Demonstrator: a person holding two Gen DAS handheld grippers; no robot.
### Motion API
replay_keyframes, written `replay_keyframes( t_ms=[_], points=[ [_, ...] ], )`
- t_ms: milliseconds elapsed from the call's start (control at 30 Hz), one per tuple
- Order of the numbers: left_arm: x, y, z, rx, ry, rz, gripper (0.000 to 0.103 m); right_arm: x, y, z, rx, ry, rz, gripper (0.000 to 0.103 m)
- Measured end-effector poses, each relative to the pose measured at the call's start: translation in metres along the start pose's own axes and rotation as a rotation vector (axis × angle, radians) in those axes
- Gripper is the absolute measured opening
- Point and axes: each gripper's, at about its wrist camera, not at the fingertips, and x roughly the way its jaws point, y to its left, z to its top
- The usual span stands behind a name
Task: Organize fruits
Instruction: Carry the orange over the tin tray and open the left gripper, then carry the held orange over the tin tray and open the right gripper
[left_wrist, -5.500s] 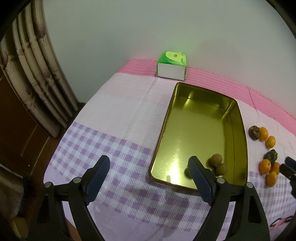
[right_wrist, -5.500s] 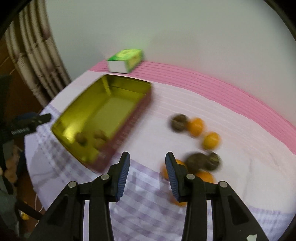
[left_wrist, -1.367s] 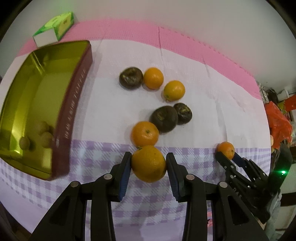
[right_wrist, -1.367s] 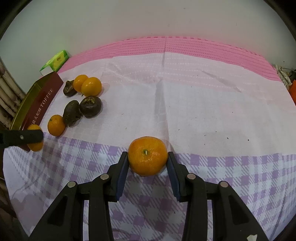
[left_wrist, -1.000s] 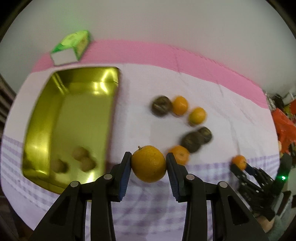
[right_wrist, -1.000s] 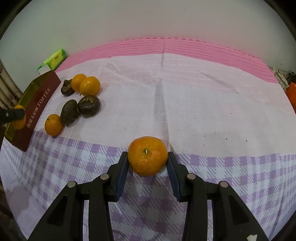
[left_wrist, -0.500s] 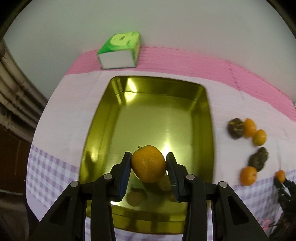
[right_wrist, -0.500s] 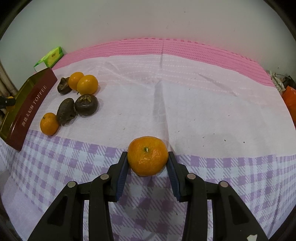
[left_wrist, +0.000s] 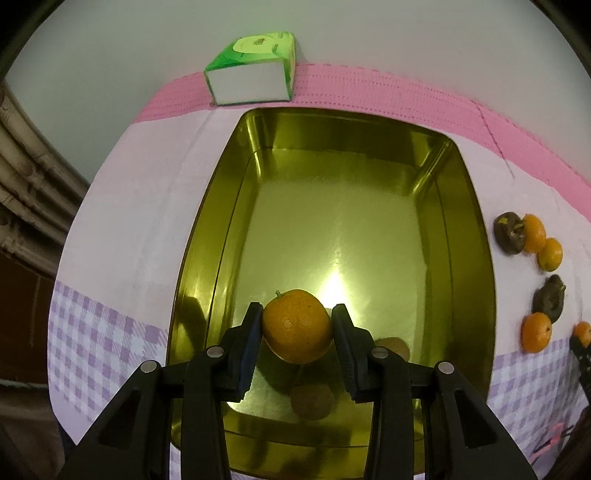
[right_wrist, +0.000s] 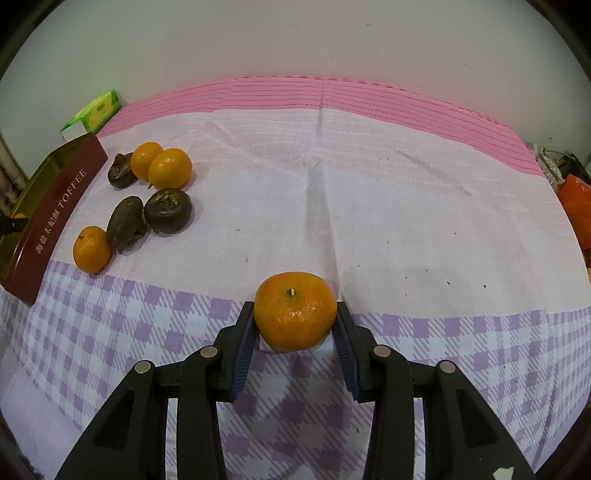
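Tin (left_wrist: 207, 258): brown fruits (left_wrist: 312, 400) inside | L hand-held gripper (left_wrist: 297, 326) pinching orange (left_wrist: 297, 325) over tin | R pinching mandarin (right_wrist: 293, 312)

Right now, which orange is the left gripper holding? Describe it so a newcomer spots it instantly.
Find the gold rectangular metal tin in front of the green tissue box. The round orange hangs over its near end, clamped in the left gripper; unlike the small brown fruits below, it is off the floor.
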Motion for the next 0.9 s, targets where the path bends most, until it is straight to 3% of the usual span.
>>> replay_keyframes(
  t_ms=[900],
  points=[
    [0.0051,0.0081,-0.0094,-0.016,0.003,-0.042,0.042,0.001,0.0063,0.0018,0.001,0.011,-0.036,0.038]
  ],
)
